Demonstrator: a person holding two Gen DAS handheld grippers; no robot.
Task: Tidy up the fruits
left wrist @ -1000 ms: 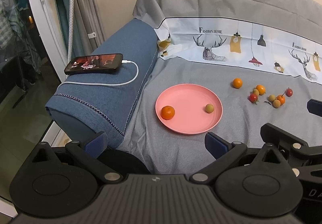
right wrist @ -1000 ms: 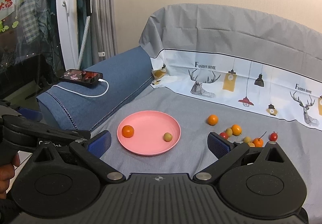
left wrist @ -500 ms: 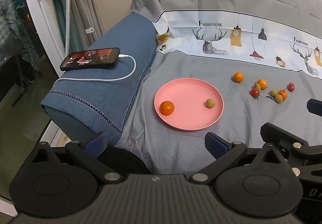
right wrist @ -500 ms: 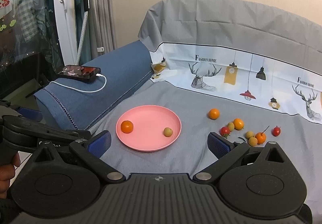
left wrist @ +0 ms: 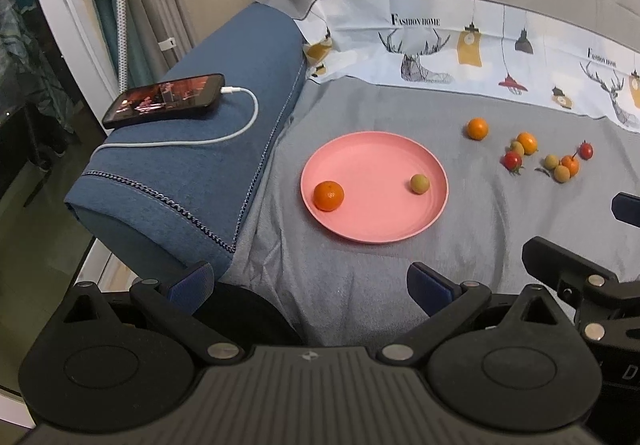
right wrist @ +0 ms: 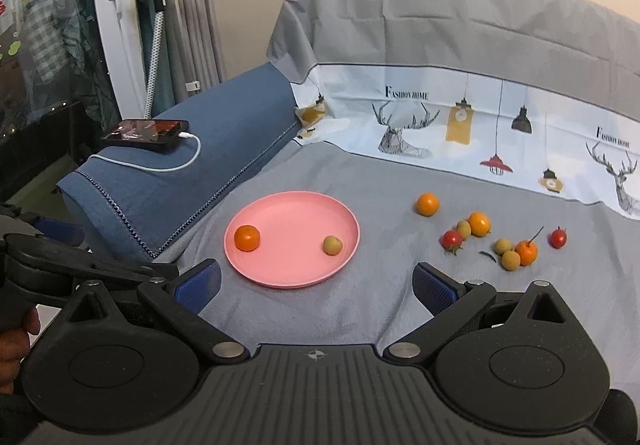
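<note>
A pink plate (left wrist: 376, 229) (right wrist: 280, 277) lies on the grey sofa cover. On it rest an orange mandarin (left wrist: 328, 195) (right wrist: 247, 237) at the left and a small tan fruit (left wrist: 419, 183) (right wrist: 332, 245) at the right. Right of the plate, a lone mandarin (left wrist: 477, 128) (right wrist: 427, 203) and a loose cluster of several small fruits (left wrist: 552, 161) (right wrist: 504, 241) lie on the cloth: orange, tan and red ones. My left gripper (left wrist: 312, 283) and right gripper (right wrist: 316, 285) both hover open and empty in front of the plate.
A blue sofa armrest (left wrist: 192, 173) (right wrist: 192, 173) rises left of the plate, with a phone (left wrist: 164, 99) (right wrist: 146, 133) and its white charging cable on top. The printed backrest cover (right wrist: 460, 117) stands behind. A hand (right wrist: 16, 341) shows at the left edge.
Both cameras have tilted or lifted slightly, so the plate and fruits sit a little higher in view. The fruits have not moved, and both grippers stay open.
</note>
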